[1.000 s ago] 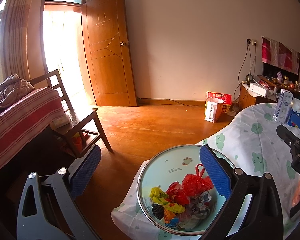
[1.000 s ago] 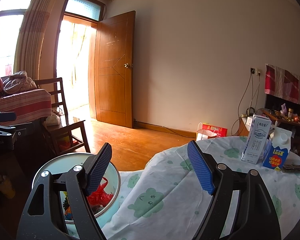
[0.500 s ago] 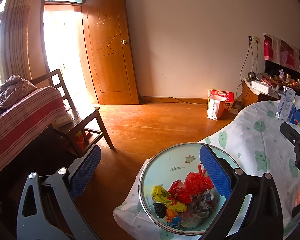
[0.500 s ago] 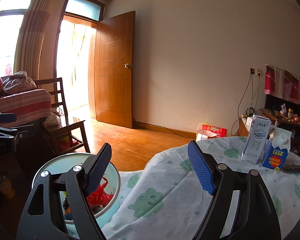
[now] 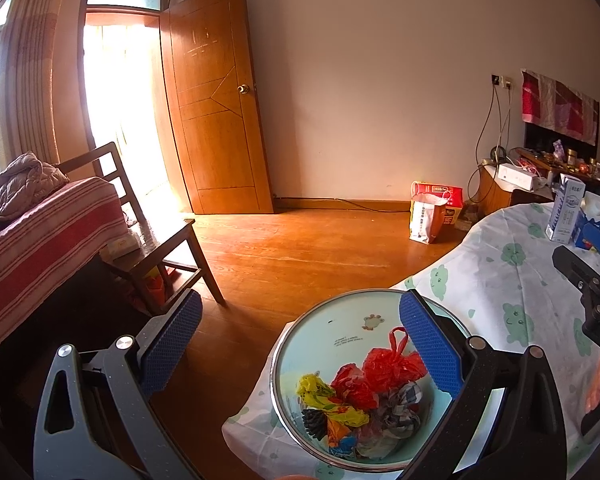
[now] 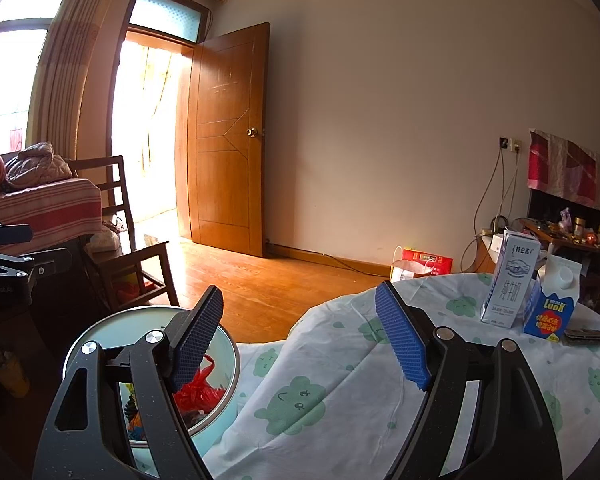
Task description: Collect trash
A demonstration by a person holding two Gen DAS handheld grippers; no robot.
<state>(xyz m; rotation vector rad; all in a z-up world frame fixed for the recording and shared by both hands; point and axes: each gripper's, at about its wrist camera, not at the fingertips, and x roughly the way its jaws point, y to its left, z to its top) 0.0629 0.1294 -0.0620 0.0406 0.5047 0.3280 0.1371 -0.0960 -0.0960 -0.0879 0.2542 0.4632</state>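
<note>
At the left edge of the table (image 6: 380,380), on its white cloth printed with green clouds, sits a wide metal-rimmed bowl (image 5: 320,328) with a pale blue inside; part of it overhangs the cloth's edge above the wood floor (image 5: 300,252). Crumpled trash (image 5: 356,396) fills the near side of the bowl: red plastic bags, yellow and orange wrappers, a dark pleated piece and a checked scrap, all heaped and touching. Toward the table's far right edge stand a tall white milk carton (image 6: 510,278) and, just beside it, a blue gable-top carton (image 6: 552,300), both upright; a small flat packet (image 6: 586,336) lies next to the blue one. The left hand-held gripper (image 5: 300,344) hangs over the bowl's left rim with its blue pads wide apart and nothing between them, one pad above the trash, the other out over the floor. The right hand-held gripper (image 6: 300,344) is likewise spread and empty, its left pad above the bowl, its right pad above bare cloth.
</note>
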